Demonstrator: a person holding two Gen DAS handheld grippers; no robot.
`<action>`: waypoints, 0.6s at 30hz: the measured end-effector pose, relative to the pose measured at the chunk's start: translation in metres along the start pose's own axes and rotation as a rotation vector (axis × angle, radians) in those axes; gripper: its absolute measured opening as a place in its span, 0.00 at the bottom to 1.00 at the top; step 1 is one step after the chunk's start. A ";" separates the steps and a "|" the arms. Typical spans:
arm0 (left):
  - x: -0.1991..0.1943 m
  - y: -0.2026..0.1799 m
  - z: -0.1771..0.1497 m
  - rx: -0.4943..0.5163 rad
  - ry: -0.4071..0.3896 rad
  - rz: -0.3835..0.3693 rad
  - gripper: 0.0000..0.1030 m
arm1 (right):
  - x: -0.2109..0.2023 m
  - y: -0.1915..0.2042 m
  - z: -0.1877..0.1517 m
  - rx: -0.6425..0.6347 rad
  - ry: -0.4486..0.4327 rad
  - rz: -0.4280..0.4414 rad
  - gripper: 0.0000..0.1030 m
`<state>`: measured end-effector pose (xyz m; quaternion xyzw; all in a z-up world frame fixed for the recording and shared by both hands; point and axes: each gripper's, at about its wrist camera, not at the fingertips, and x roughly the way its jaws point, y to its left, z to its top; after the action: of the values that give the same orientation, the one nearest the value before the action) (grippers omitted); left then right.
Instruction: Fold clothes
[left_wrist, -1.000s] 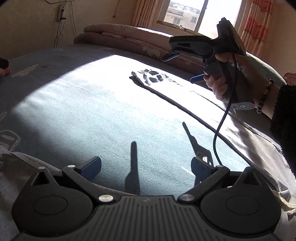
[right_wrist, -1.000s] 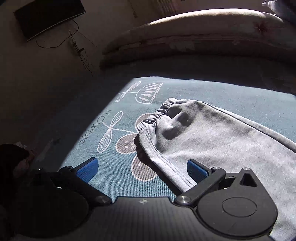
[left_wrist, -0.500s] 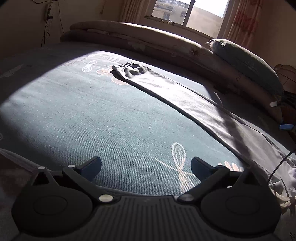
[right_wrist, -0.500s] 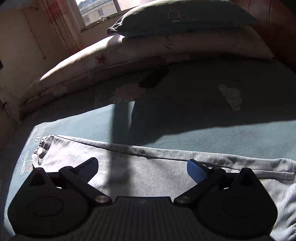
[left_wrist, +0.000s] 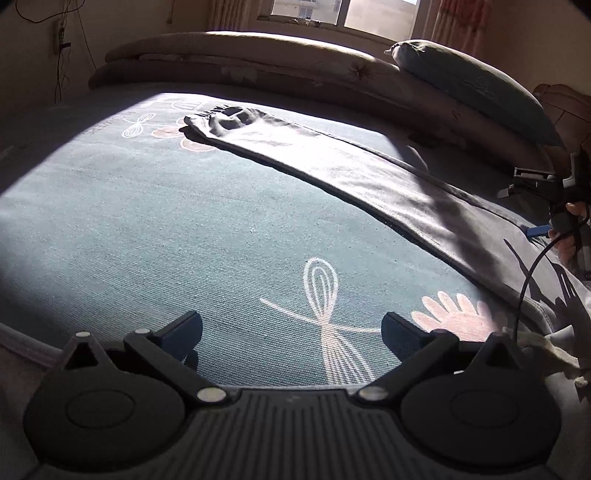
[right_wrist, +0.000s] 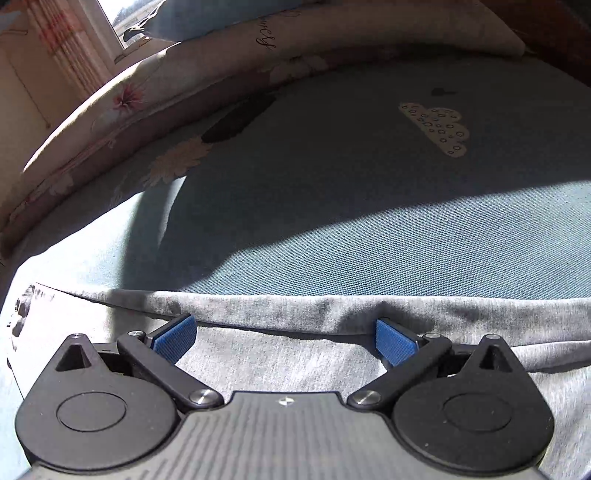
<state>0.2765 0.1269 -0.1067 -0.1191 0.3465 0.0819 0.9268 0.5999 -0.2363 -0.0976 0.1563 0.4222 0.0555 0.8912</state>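
beyond both wide-spread grippers, grey trousers (left_wrist: 369, 177) across teal bedspread (left_wrist: 184, 229), pillow (left_wrist: 476, 88) behind

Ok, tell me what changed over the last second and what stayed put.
The right gripper swung from the elastic cuff end of the grey trousers to low over their far edge, jaws wide open, gripping nothing. The left gripper turned toward the window side, open over bare bedsheet. The trousers lie stretched out flat as before; nothing was grasped or released.
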 end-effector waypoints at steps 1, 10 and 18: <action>0.000 0.000 0.000 0.003 -0.001 0.002 0.99 | -0.004 0.003 0.001 -0.004 -0.008 0.001 1.00; 0.000 0.000 -0.001 0.003 0.009 0.004 0.99 | -0.008 0.031 -0.019 -0.112 0.082 0.167 1.00; -0.002 0.004 0.000 -0.013 0.015 -0.011 0.99 | -0.029 0.028 -0.008 -0.102 -0.014 0.091 1.00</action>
<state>0.2743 0.1308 -0.1064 -0.1276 0.3525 0.0782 0.9238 0.5762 -0.2144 -0.0713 0.1303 0.4048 0.1163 0.8976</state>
